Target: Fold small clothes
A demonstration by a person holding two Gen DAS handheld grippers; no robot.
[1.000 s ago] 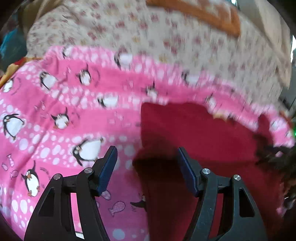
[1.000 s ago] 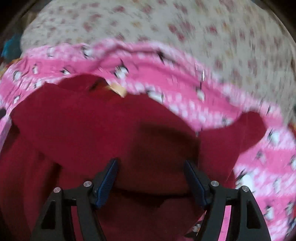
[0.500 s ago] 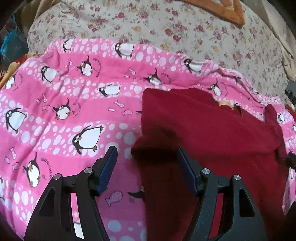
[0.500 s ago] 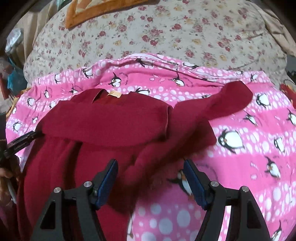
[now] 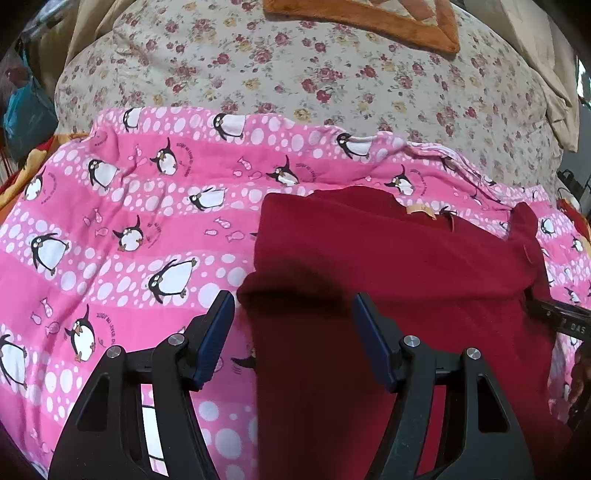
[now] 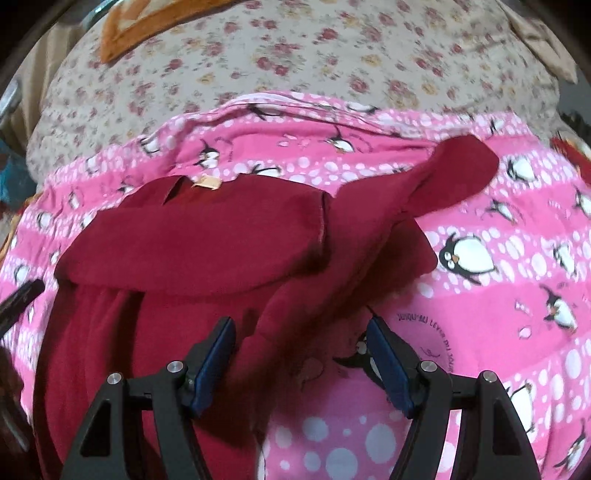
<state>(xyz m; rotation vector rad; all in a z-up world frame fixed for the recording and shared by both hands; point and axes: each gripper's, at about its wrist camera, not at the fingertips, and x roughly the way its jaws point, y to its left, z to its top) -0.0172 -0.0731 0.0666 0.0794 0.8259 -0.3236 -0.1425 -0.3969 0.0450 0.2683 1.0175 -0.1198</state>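
A dark red garment lies on a pink penguin-print blanket, its left side folded over the body. A tan label shows at the collar. One sleeve stretches out to the right in the right wrist view. My left gripper hovers open above the garment's folded left edge, nothing between its blue pads. My right gripper hangs open over the garment's right side, where cloth meets blanket, gripping nothing. The right gripper's tip shows at the right edge of the left wrist view.
Beyond the blanket lies a cream floral bedcover with an orange-edged cloth on it. A teal object sits at the far left. Part of the left gripper enters at the left edge of the right wrist view.
Both grippers have pulled back and away from the garment, so more blanket and bedcover show. The right one shifted right and rolled. The left side of the garment stays folded over.
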